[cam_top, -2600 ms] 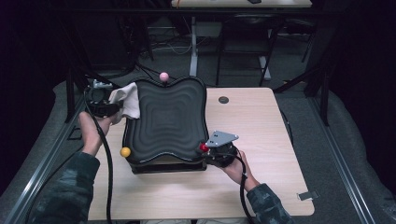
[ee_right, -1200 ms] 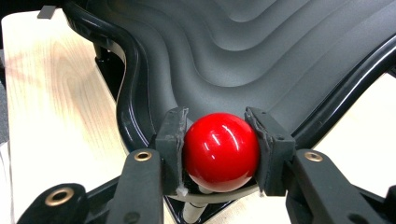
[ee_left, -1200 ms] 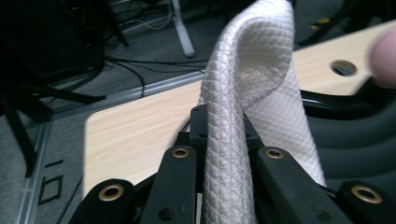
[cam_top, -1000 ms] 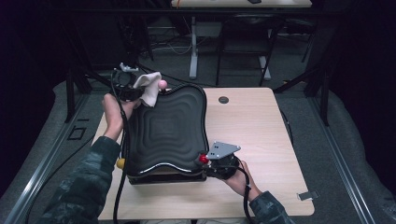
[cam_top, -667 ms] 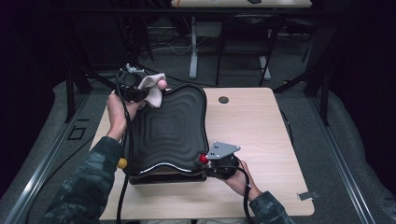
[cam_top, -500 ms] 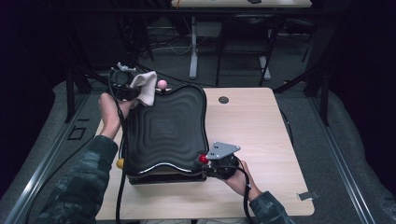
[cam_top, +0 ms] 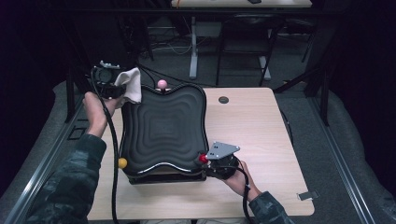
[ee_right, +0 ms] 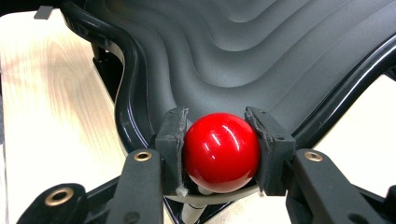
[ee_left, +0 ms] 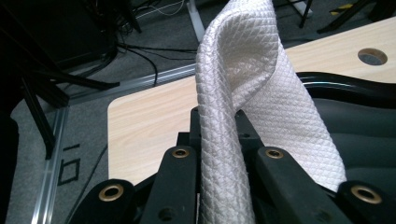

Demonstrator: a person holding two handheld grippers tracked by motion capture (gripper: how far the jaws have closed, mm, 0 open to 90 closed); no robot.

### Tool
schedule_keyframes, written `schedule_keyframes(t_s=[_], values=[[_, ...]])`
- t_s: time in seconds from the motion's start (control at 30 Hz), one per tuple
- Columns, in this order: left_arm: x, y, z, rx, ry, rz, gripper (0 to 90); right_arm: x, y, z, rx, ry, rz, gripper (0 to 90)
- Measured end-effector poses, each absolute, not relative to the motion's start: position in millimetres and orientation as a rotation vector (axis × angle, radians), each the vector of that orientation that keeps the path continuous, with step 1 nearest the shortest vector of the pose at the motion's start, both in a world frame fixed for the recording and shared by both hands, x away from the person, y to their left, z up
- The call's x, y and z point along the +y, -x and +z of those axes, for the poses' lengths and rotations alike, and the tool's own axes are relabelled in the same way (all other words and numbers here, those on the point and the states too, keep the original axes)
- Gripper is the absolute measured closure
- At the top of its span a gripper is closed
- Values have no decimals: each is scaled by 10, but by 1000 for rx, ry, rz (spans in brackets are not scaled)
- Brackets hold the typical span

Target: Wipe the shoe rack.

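Left hand-held gripper (ee_left: 219,154) pinches white quilted cloth (ee_left: 261,93), poised to wipe black rippled tray (cam_top: 163,126) just beyond it; right hand-held gripper (ee_right: 219,154) clamps the tray's red ball knob (ee_right: 221,151), steadying it on tabletop (cam_top: 261,130).

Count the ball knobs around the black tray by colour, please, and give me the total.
Red ball knob: 1
Pink ball knob: 1
Yellow ball knob: 1
Total: 3
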State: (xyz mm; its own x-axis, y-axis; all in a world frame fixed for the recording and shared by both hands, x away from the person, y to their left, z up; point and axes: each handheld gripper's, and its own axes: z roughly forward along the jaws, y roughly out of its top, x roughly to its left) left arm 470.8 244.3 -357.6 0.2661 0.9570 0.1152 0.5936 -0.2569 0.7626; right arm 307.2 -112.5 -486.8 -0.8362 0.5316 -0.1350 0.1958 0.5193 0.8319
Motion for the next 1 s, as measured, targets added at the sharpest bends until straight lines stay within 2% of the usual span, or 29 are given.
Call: schedule_keyframes(t_s=[0.2, 0.5, 0.77, 1.0], values=[[2338, -4611, -3417, 1308, -1904, 739, 825, -1124, -3077, -4871, 2388, -599, 1240, 599], [1749, -4550, -3137, 1123, -1951, 706, 824, -1121, -3074, -4870, 2387, -600, 1237, 599], [1429, -4711, -3236, 1106, -2000, 654, 824, -1122, -3072, -4872, 2385, -599, 1235, 599], [1426, -4729, -3231, 1104, -2007, 645, 824, -1121, -3072, -4873, 2385, -600, 1237, 599]])
